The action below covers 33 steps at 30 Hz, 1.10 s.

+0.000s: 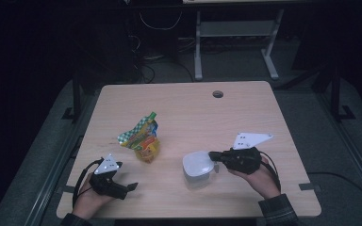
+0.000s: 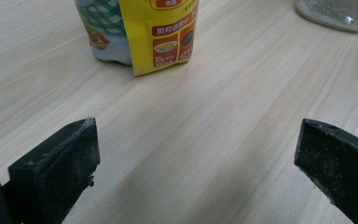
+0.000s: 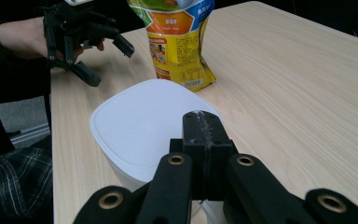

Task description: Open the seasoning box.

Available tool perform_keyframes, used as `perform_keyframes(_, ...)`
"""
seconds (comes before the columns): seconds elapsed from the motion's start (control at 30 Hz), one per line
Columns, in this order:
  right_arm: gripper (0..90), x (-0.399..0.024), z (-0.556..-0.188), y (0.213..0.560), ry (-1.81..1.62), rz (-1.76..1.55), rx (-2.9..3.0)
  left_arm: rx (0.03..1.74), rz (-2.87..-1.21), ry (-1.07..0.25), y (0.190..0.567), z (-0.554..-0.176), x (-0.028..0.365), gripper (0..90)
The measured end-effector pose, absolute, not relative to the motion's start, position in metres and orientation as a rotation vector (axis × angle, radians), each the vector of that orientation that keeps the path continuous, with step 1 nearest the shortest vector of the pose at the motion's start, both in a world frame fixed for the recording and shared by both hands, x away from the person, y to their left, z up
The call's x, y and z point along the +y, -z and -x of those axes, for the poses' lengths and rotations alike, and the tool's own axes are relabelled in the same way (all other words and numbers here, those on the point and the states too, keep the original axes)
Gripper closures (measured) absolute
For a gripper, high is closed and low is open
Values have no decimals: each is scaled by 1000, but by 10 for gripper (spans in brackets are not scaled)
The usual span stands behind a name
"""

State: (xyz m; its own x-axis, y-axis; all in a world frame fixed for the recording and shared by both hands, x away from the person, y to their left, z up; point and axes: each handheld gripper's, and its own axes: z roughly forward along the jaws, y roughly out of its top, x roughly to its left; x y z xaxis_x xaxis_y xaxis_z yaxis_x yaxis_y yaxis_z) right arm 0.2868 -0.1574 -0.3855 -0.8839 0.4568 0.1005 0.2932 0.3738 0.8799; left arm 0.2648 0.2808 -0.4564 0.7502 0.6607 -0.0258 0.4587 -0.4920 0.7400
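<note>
Currently, at the left of the high view, the left gripper [image 1: 133,187] rests low over the wooden worktop [image 1: 245,117], near the front edge, and its jaws stand wide apart with nothing between them. In the left gripper view only bare wood lies between the two black jaws. Further ahead of it, toward the middle, a yellow and green snack bag [image 1: 142,138] lies on the worktop, with a second pouch with a green check pattern [image 2: 101,28] touching it on one side.

To the right of the bag, near but not touching, stands a white plastic container [image 1: 197,168] with a white lid [image 3: 144,123]. The right gripper [image 1: 213,156] comes to it from the right side. Its jaws are together, and in the right gripper view they sit at the near edge of the lid; whether a tab or the rim is pinched between them cannot be seen clearly.

The step in hand seems to be opening this container. To do it well, the right gripper should lift the lid edge slowly and straight up, because the container looks light and may tip or slide. The free left gripper could come over and hold the container wall steady.
</note>
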Motion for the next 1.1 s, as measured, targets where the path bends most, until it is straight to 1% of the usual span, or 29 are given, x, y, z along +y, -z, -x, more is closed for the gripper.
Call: perform_keyframes(1.1,896,-162,-288,390,-1526,-704,2463,836,-2181,-333,457,-265,281,0)
